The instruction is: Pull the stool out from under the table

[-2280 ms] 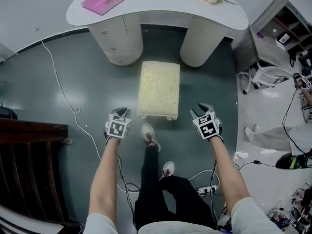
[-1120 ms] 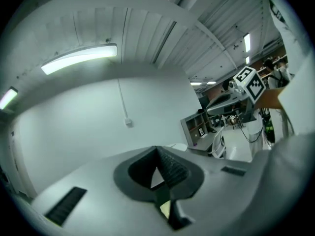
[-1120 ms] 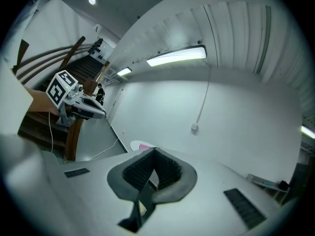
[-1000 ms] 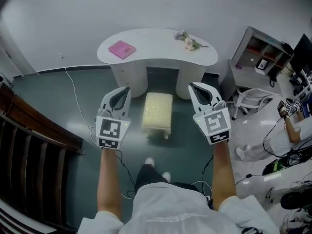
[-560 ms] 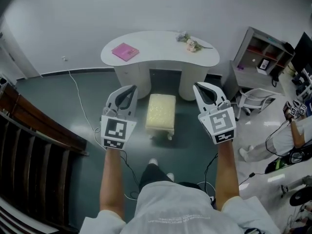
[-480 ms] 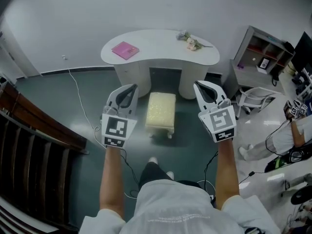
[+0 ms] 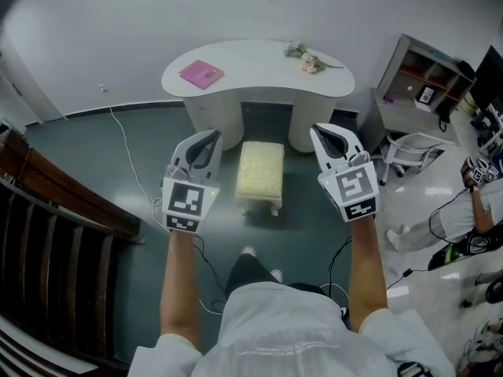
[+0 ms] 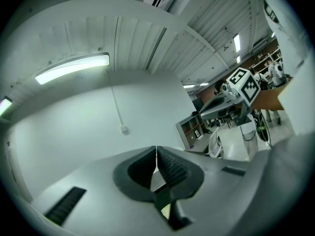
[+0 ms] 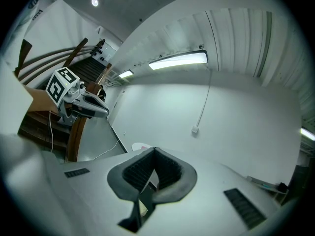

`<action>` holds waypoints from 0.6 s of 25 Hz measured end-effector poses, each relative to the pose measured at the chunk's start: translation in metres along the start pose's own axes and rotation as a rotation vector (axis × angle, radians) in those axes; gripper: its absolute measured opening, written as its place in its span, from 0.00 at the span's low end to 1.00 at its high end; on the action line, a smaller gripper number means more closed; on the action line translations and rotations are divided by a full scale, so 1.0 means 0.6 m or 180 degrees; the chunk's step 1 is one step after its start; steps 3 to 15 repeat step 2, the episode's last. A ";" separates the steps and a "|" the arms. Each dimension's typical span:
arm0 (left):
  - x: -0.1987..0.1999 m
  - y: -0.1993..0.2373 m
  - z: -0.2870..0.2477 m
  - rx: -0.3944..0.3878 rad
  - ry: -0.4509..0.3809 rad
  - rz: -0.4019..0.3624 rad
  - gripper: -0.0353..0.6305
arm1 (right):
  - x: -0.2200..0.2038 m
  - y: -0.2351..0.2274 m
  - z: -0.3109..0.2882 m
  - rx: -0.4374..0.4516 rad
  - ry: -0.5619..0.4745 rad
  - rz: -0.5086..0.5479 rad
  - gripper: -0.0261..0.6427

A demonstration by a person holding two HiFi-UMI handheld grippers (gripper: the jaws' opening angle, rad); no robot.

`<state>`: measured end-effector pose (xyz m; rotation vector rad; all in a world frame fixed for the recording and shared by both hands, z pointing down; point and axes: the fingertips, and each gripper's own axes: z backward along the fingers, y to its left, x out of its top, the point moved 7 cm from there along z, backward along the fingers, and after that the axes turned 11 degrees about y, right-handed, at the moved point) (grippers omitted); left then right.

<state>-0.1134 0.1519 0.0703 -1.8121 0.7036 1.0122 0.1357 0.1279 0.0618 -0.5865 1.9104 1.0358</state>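
The stool [image 7: 260, 173], with a cream cushion and pale legs, stands on the dark floor just in front of the white curved table [image 7: 259, 85], out from between its two round pedestals. In the head view both grippers are held up in the air, well above the stool and apart from it. The left gripper [image 7: 209, 136] is left of the stool and the right gripper [image 7: 322, 130] is right of it. Each is shut with nothing between its fingers. The left gripper [image 8: 156, 152] and the right gripper [image 9: 154, 152] point up toward the wall and ceiling, with their ribbed pads pressed together.
A pink book [image 7: 201, 74] and a flower sprig [image 7: 308, 60] lie on the table. A grey shelf unit [image 7: 420, 85] and a white chair base [image 7: 409, 155] stand at the right, near another person [image 7: 481, 204]. A dark wooden railing [image 7: 55, 226] runs along the left. A white cable [image 7: 126, 151] trails across the floor.
Earlier the grippers were low at the stool's near corners. They have since risen high and apart from it as the view pulled back. In the last second only the view has shifted slightly.
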 end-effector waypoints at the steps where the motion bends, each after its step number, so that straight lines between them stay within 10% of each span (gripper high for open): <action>1: -0.002 0.000 0.001 -0.0001 0.0000 0.0007 0.08 | -0.001 0.002 0.000 0.0005 0.0008 0.0008 0.06; 15: -0.005 -0.001 0.002 -0.0002 0.0002 0.0013 0.08 | -0.003 0.005 0.000 0.0011 0.0015 0.0017 0.06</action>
